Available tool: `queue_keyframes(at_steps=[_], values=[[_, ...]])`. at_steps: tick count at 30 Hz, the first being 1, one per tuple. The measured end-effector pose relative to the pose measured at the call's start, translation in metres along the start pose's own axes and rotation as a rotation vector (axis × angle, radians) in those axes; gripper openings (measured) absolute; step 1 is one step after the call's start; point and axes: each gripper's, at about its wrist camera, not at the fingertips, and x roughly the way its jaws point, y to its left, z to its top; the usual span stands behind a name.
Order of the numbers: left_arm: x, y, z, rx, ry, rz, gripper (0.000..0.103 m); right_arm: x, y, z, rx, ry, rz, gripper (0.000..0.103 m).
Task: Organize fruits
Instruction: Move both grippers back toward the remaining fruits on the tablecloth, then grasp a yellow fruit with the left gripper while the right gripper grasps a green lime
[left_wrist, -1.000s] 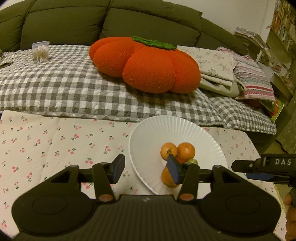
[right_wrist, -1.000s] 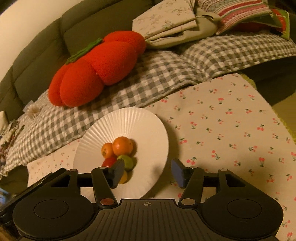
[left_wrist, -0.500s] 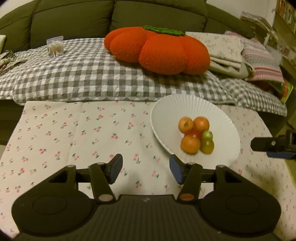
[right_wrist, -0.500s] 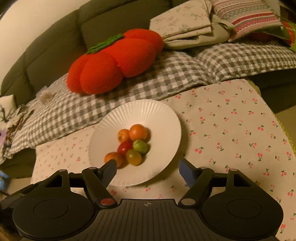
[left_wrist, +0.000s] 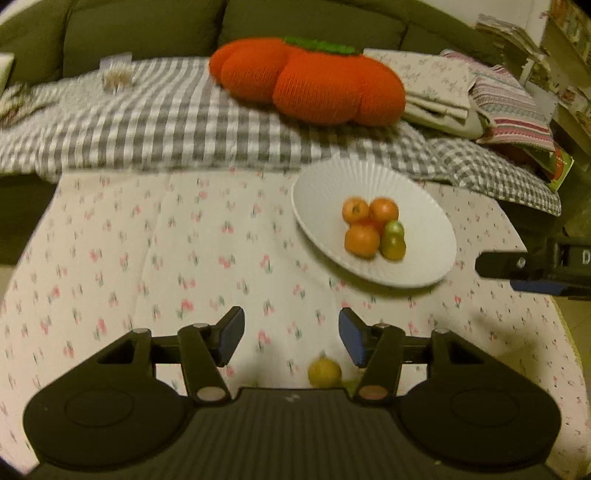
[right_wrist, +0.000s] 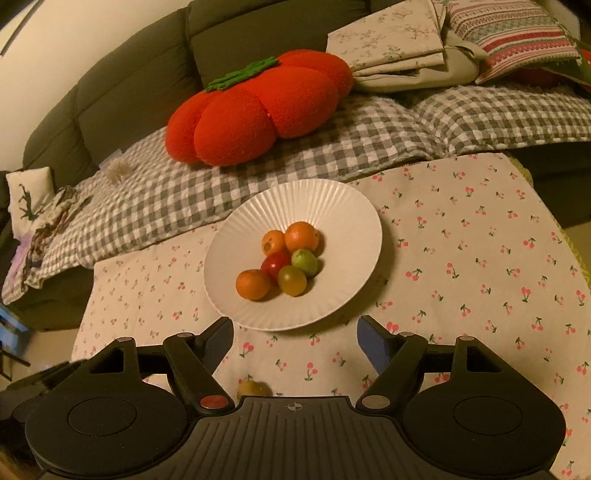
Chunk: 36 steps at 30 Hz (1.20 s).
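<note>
A white ribbed plate (left_wrist: 424, 218) (right_wrist: 332, 199) stands on the cherry-print cloth and holds several small fruits: three oranges (right_wrist: 301, 236), a red one (right_wrist: 275, 263) and two green ones (right_wrist: 291, 280). A loose yellow-green fruit (left_wrist: 324, 373) (right_wrist: 253, 389) lies on the cloth near the front edge, close under both grippers. My left gripper (left_wrist: 291, 334) is open and empty, left of the plate. My right gripper (right_wrist: 295, 339) is open and empty, just in front of the plate; it also shows at the right edge of the left wrist view (left_wrist: 517, 264).
The cherry-print cloth (right_wrist: 480, 240) covers the table. Behind it is a sofa with a grey checked blanket (left_wrist: 166, 122), a big orange pumpkin cushion (left_wrist: 310, 81) (right_wrist: 255, 107) and folded linens and pillows (right_wrist: 424, 44) at the right.
Both grippers have drawn back and up from the plate. The whole fruit pile now shows, and a loose yellow-green fruit has come into view on the cloth near the front.
</note>
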Motion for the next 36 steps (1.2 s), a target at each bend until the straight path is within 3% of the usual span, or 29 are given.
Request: queue_keyframes(at_steps=[18, 21, 28, 36], values=[[0.035, 0.006, -0.031, -0.206, 0.076, -0.042, 0.05, 0.008, 0.009, -0.016, -0.066, 0.054, -0.003, 0.075], [0.039, 0.0, -0.033, -0.186, 0.074, -0.032, 0.039, 0.011, 0.011, -0.017, -0.07, 0.062, -0.006, 0.075], [0.044, -0.01, -0.033, -0.144, 0.053, -0.05, 0.024, 0.014, 0.012, -0.018, -0.076, 0.071, -0.006, 0.075], [0.042, -0.012, -0.033, -0.127, 0.046, -0.039, 0.022, 0.015, 0.012, -0.019, -0.078, 0.078, -0.005, 0.075]])
